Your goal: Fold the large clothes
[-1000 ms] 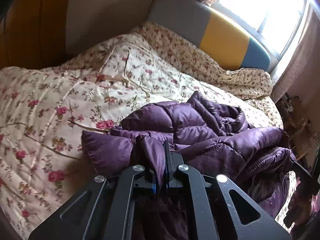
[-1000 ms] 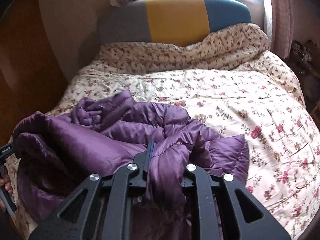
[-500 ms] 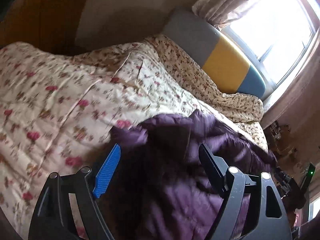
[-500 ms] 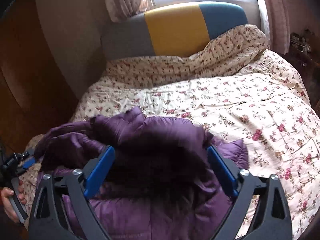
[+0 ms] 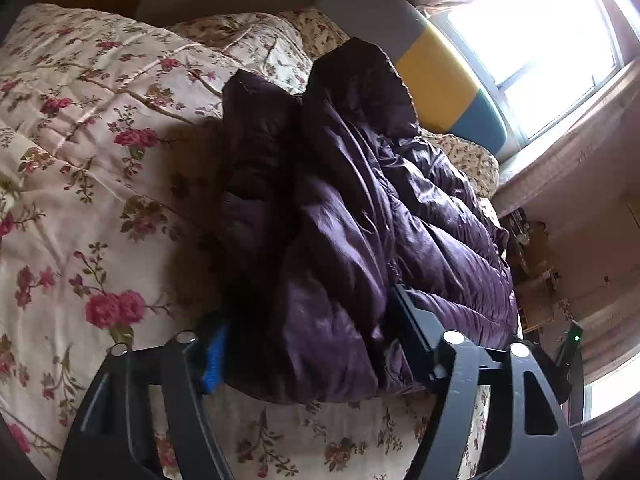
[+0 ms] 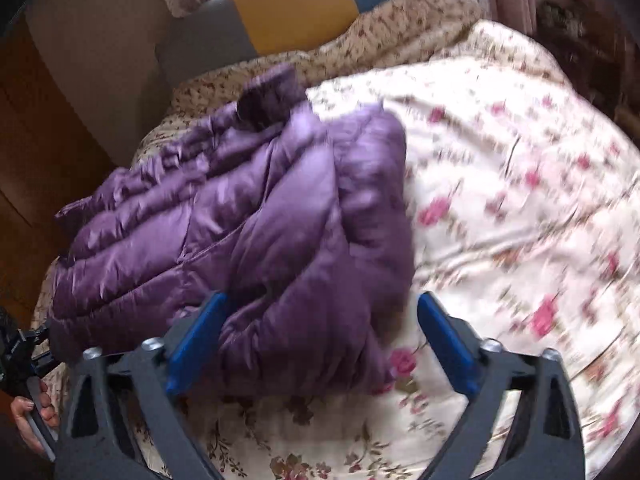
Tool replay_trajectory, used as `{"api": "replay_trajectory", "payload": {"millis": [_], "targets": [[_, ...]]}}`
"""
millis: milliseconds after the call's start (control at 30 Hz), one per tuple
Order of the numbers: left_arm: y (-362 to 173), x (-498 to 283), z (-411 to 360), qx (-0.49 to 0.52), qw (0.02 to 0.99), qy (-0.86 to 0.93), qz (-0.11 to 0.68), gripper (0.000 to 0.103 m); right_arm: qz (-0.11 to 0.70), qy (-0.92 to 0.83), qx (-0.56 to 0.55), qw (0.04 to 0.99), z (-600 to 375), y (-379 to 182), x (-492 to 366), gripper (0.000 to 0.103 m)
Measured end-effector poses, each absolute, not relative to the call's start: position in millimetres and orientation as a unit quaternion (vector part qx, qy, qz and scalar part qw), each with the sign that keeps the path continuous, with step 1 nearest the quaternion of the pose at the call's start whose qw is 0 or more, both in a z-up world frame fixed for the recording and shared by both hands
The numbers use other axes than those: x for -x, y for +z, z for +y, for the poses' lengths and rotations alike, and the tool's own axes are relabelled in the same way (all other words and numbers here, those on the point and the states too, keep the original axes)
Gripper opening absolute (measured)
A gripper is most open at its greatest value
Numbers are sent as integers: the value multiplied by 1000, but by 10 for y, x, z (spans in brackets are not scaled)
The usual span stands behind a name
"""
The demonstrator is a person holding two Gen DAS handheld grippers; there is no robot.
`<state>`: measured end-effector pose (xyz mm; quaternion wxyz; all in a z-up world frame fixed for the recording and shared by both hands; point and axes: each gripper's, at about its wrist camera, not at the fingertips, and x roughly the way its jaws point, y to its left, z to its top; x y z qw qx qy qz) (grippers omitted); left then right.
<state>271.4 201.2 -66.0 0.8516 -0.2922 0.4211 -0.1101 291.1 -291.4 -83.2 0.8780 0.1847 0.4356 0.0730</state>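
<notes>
1. The bed's floral quilt fills most of both my views, cream with red roses, running up to a grey, yellow and blue headboard under a bright window.
2. The purple puffer jacket lies bunched on the quilt toward the near edge of the bed, its quilted folds piled up; from my right wrist it sits left of centre.
3. My left gripper has its fingers spread wide, the jacket's near edge bulging between them, not pinched.
4. My right gripper is spread wide too, blue pads either side of the jacket's near corner, gripping nothing.
5. A hand shows at the right view's lower-left edge, holding the other gripper's handle.
</notes>
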Motion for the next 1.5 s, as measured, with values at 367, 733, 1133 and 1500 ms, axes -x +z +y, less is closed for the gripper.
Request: {"api": "replay_trajectory", "payload": {"millis": [367,733,1133,1500], "targets": [[-533,-2329,1949,268,852,-147,425,42,424,101,-147,888,-2709,-540,-2487,12],[-538,-1039,1927,234,846,-165,450,42,456,126,-118,873,-2676,-536,-1157,12],[-266,-515,1864,178,873,-90,445,69,460,111,-104,875,-2746,-497,-519,33],[7,-834,1758,83,911,-54,400,69,415,62,-99,902,-2911,-71,-517,58]]}}
